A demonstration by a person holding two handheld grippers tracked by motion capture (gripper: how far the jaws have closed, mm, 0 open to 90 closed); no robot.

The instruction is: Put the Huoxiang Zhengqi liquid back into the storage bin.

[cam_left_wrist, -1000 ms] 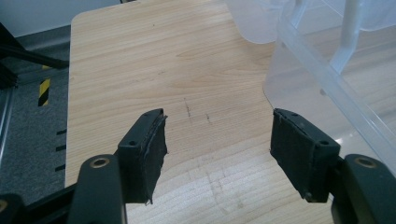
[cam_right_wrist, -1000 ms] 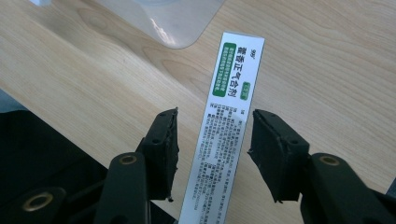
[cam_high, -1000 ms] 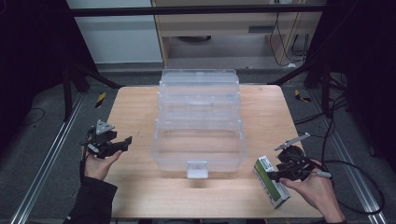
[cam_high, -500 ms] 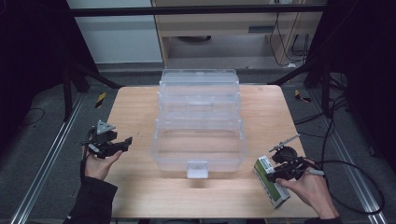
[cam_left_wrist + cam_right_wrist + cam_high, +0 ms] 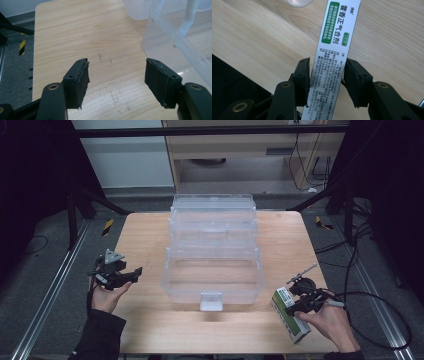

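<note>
A green-and-white medicine box (image 5: 333,47) lies on the tabletop (image 5: 150,232), near its right front corner, straddled by the right hand-held gripper (image 5: 325,75), whose jaws have just been closing but are not yet clamped. The left hand-held gripper (image 5: 116,75) is held wide and empty. Lifting and placing into the clear storage box (image 5: 214,251) seemingly remain.

Box (image 5: 332,47) cut off by top and bottom edges in the right gripper view; small print there too fine to read. In the high view, far end of box (image 5: 291,317) hidden under right gripper (image 5: 300,306). Clear bin (image 5: 180,42) cropped at the right and top edges. Forearms cut off below.
</note>
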